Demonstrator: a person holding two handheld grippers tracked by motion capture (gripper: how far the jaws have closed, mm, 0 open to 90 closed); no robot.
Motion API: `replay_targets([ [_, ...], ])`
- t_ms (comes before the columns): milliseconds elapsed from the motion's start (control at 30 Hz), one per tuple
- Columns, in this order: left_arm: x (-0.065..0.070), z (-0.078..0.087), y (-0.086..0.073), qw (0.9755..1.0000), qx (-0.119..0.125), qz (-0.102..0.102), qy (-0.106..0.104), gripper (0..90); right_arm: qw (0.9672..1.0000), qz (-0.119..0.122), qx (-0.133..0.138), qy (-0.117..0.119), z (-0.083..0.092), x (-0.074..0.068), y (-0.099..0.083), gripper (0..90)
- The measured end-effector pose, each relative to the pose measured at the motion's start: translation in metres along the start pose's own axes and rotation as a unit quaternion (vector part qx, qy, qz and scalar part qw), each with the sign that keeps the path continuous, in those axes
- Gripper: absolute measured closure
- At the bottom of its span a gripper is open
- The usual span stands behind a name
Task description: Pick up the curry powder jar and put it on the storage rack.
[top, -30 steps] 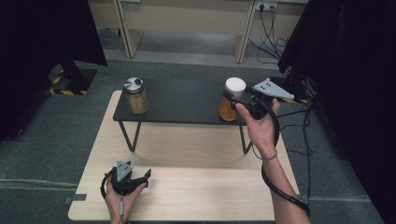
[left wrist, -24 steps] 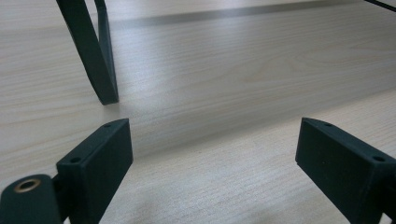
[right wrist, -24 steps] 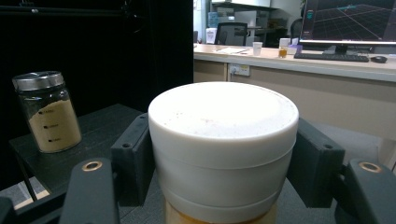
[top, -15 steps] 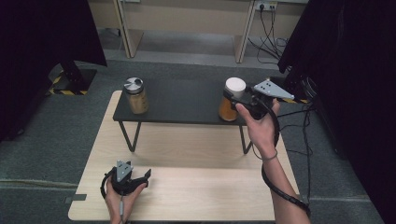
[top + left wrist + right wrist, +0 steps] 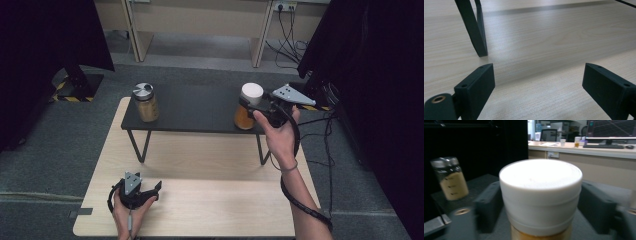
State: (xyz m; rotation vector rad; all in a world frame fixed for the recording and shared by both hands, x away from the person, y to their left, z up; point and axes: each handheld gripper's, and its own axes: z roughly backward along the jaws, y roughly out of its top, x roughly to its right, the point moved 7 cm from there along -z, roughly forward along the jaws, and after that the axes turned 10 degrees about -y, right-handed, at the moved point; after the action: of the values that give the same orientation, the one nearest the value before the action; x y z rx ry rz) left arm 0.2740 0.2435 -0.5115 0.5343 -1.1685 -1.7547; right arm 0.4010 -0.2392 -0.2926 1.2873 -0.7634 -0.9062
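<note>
From above we see even, soft overhead light on the pale wooden table [image 5: 210, 200], while the black curtains [image 5: 45, 40] at both sides fall into near-total darkness. The dark shelf [image 5: 195, 107] casts a faint, diffuse shadow below it. In the left gripper view we find the wood grain sharp mid-frame, with a mild sheen toward the top. In the right gripper view the white lid [image 5: 540, 192] glares, slightly overexposed and soft; the silver-capped jar [image 5: 449, 178] looks smeared, and the lower corners blur.
</note>
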Motion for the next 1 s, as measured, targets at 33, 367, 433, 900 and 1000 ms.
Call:
replay_targets([
  [33,0.0,0.0,0.0,1.0,0.0,0.0,0.0,10.3,1.0,0.0,0.001,-0.002,0.0,0.0,-0.001,14.7],
  [367,0.001,0.0,0.0,1.0,0.003,-0.002,0.002,10.3,0.9994,0.028,-0.015,-0.013,0.011,-0.003,-0.002,9.7],
  [433,0.0,0.0,0.0,1.0,0.003,-0.002,0.002,10.3,0.9994,0.028,-0.015,-0.015,0.014,-0.003,-0.003,9.7],
  [900,0.001,0.0,-0.001,1.0,0.003,-0.003,0.003,10.2,0.999,0.042,-0.012,-0.009,0.053,-0.002,-0.014,9.7],
  [1000,0.001,0.0,-0.001,1.0,0.003,-0.003,0.003,10.2,0.9988,0.047,-0.01,-0.007,0.062,-0.004,-0.017,9.7],
])
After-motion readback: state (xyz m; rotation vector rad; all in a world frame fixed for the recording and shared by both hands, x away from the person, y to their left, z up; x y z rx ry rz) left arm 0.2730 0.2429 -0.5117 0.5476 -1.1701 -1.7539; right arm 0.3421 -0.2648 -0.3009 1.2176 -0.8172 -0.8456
